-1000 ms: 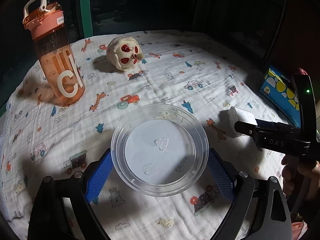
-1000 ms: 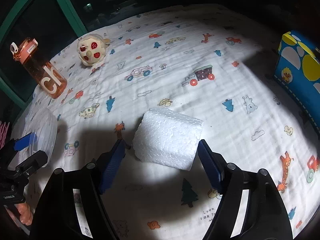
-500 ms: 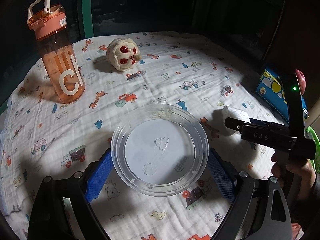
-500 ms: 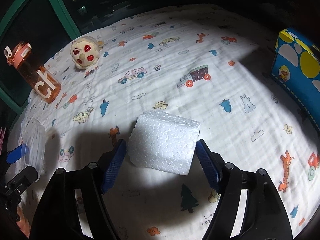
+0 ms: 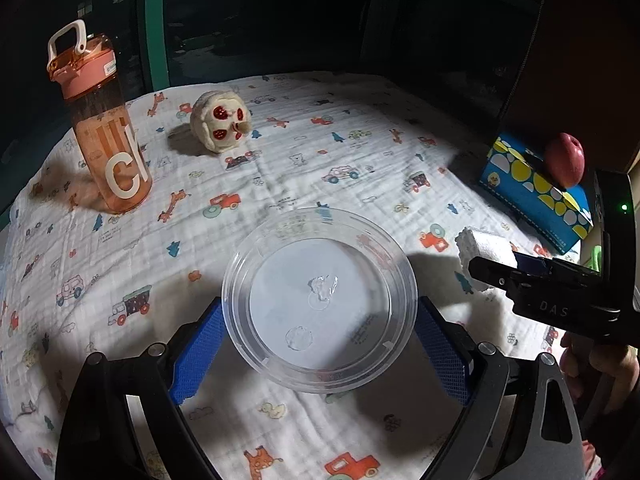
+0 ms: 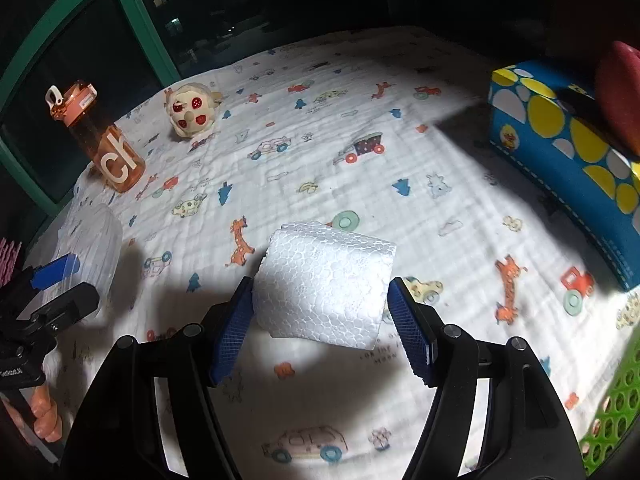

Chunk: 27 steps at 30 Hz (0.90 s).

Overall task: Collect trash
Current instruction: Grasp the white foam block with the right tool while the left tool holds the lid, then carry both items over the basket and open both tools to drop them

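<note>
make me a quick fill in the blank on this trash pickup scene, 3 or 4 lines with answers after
1. The left gripper holds a clear round plastic ____ between its blue fingers.
2. The right gripper has a white block of ____ between its fingers.
3. The orange water bottle stands ____ on the printed cloth.
4. The red apple sits on top of the blue ____ with yellow spots.

Missing words: lid; foam; upright; box

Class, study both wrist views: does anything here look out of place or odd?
Yes. A red apple sits on top of the blue spotted box at the cloth's right edge, an odd perch. The foam block has a ragged, broken edge.
</note>
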Each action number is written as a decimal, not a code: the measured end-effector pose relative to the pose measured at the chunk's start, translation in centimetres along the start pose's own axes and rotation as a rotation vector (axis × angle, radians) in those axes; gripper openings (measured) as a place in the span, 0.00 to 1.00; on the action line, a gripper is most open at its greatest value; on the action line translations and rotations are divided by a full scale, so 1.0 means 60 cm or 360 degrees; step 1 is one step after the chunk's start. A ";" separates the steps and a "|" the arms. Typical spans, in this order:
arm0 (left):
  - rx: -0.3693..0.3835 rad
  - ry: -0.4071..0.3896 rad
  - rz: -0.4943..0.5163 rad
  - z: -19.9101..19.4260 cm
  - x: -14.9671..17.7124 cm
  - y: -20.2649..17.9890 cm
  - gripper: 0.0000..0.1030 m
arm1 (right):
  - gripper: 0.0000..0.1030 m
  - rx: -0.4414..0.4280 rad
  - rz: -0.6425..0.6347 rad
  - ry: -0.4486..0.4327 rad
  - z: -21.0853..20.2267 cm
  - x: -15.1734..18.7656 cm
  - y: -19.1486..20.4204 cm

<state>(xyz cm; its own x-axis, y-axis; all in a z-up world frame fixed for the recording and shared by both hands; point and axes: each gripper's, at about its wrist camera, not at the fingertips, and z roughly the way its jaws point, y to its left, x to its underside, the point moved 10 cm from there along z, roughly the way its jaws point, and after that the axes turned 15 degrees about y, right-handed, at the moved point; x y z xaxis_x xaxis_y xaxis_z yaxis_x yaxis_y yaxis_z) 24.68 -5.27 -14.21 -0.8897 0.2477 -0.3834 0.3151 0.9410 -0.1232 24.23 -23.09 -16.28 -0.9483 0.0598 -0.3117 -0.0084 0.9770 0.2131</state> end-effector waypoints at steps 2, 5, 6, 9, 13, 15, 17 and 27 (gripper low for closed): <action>0.0021 -0.0012 0.0026 -0.009 0.002 -0.022 0.86 | 0.65 -0.0001 0.0002 -0.0020 -0.022 0.015 -0.006; 0.0042 -0.0035 0.0075 -0.022 0.008 -0.058 0.86 | 0.65 0.0015 0.0000 -0.0049 -0.056 0.039 -0.020; 0.0050 -0.0040 0.0090 -0.026 0.010 -0.071 0.86 | 0.65 0.0020 0.0004 -0.0059 -0.065 0.046 -0.025; 0.0082 -0.0048 0.0139 -0.035 0.017 -0.112 0.86 | 0.65 0.0019 0.0035 -0.0092 -0.100 0.073 -0.047; 0.0122 -0.0061 0.0208 -0.048 0.028 -0.169 0.86 | 0.65 0.0048 0.0079 -0.0136 -0.143 0.113 -0.082; 0.0143 -0.0062 0.0242 -0.052 0.034 -0.197 0.86 | 0.65 0.0058 0.0107 -0.0157 -0.162 0.129 -0.099; 0.0165 -0.0064 0.0281 -0.055 0.040 -0.226 0.86 | 0.65 0.0082 0.0130 -0.0179 -0.183 0.148 -0.119; 0.0259 -0.0068 0.0477 -0.070 0.059 -0.375 0.86 | 0.65 0.0191 0.0305 -0.0268 -0.265 0.225 -0.231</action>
<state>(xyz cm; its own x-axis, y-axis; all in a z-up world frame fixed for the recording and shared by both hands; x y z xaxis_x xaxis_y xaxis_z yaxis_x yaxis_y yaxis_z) 13.08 -24.58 -8.93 -0.7363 0.4944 -0.4620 0.6118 0.7781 -0.1424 6.48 -39.08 -8.71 -0.8630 0.2690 -0.4276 0.2129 0.9613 0.1750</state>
